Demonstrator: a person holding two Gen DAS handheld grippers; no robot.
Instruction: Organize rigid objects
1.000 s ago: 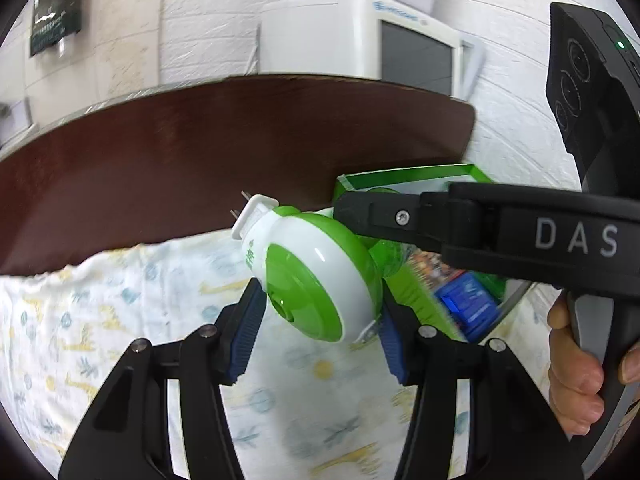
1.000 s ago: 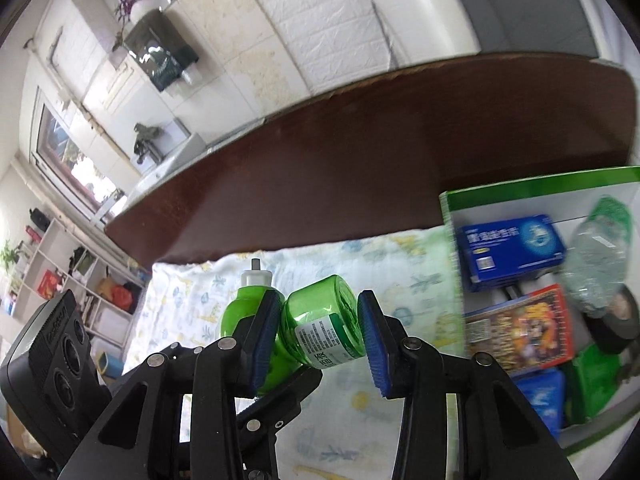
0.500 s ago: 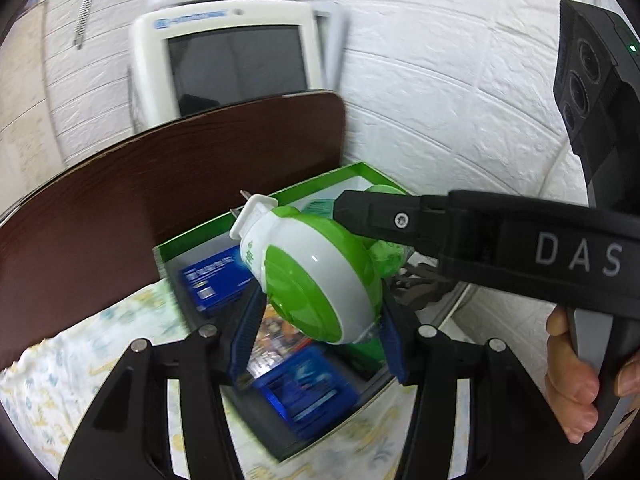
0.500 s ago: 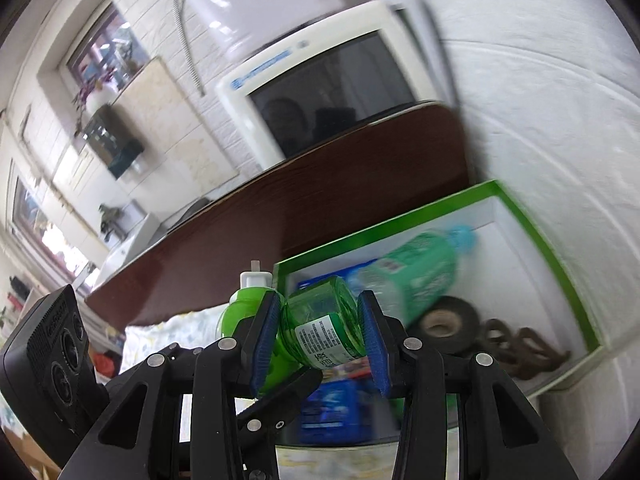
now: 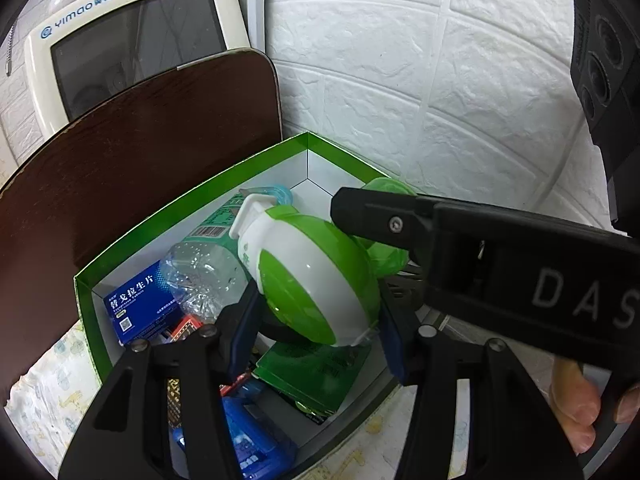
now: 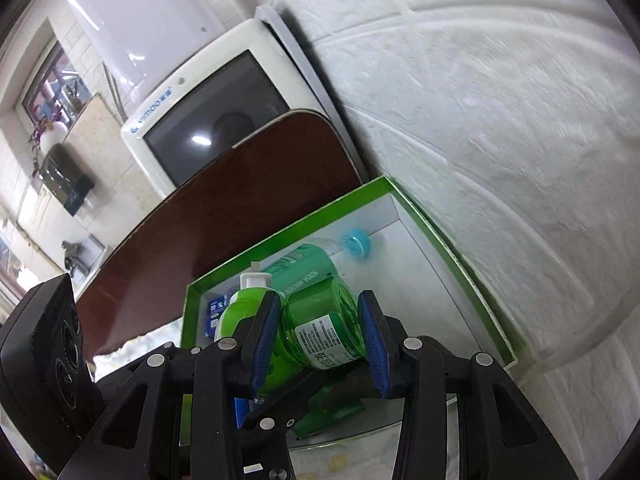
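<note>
1. Both grippers have swung from above the patterned cloth to above the green-rimmed cardboard box (image 5: pixel 192 216), carrying their shared load with them; the grip on it looks unchanged.
2. Ahead of the left gripper (image 5: pixel 316 328) the box's far corner sits close against the white embossed wall (image 5: pixel 440 80); left of that corner stands the dark brown rounded board (image 5: pixel 140 152), with the cream-framed monitor (image 5: pixel 132 40) behind it.
3. Beneath the left gripper the box is crowded: a clear crumpled plastic bottle with green label (image 5: pixel 204 268), a blue medicine carton (image 5: pixel 136 300), a dark green flat packet (image 5: pixel 316 376) and another blue pack (image 5: pixel 248 440) cover most of the floor.
4. Ahead and to the right of the right gripper (image 6: pixel 320 336) a bare white patch of the box floor lies along the right wall, beyond the bottle's blue cap (image 6: pixel 354 242).
5. Left gripper's blue pads (image 5: pixel 242 332) are clamped on the round white-and-green plug-in heater (image 5: pixel 312 280), its prongs pointing away from the gripper.
6. Right gripper's blue pads (image 6: pixel 266 340) are clamped on the translucent green liquid bottle (image 6: pixel 320 328) joined to that heater; the whole unit hangs above the box interior.
7. A hand (image 5: pixel 580 412) grips the right tool's handle at the left camera's lower right.
</note>
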